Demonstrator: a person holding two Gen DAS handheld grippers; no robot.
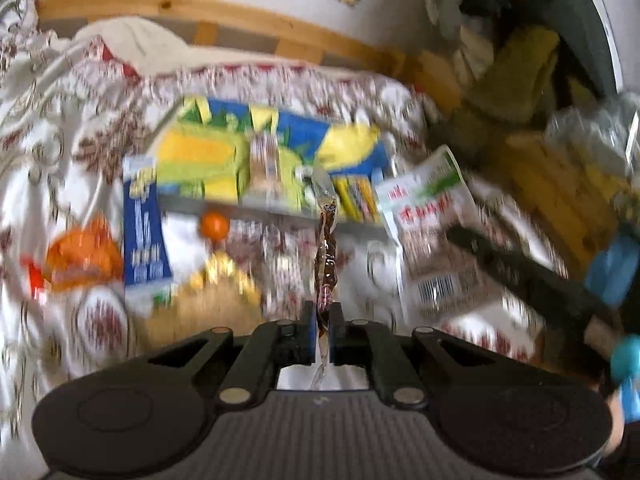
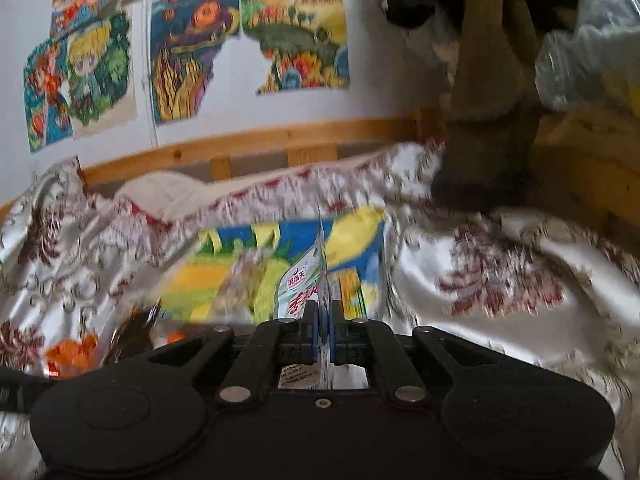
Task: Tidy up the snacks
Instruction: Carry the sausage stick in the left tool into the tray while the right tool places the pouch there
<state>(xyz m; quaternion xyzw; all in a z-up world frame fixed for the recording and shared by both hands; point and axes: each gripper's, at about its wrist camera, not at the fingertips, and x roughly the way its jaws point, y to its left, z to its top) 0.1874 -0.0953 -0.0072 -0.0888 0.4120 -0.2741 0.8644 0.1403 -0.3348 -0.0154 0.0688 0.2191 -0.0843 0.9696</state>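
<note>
My left gripper [image 1: 323, 316] is shut on a clear packet of dark brown snack [image 1: 326, 256], held edge-on above the bed. My right gripper [image 2: 324, 314] is shut on a white and green snack pouch [image 2: 302, 286]; the same pouch [image 1: 432, 232] shows in the left wrist view, held by the black right gripper arm [image 1: 520, 276]. Ahead of both lies a blue and yellow box [image 1: 256, 160], open toward me with snacks inside; it also shows in the right wrist view [image 2: 288, 264]. The views are blurred by motion.
Loose snacks lie on the patterned bedspread [image 1: 52, 184]: an orange packet [image 1: 84, 256], a blue packet [image 1: 144, 232], a gold-brown packet [image 1: 212, 300], a small orange ball [image 1: 215, 225]. A wooden bed rail [image 2: 256, 144] and a wall with pictures stand behind. Yellow cushions [image 1: 560, 184] pile at the right.
</note>
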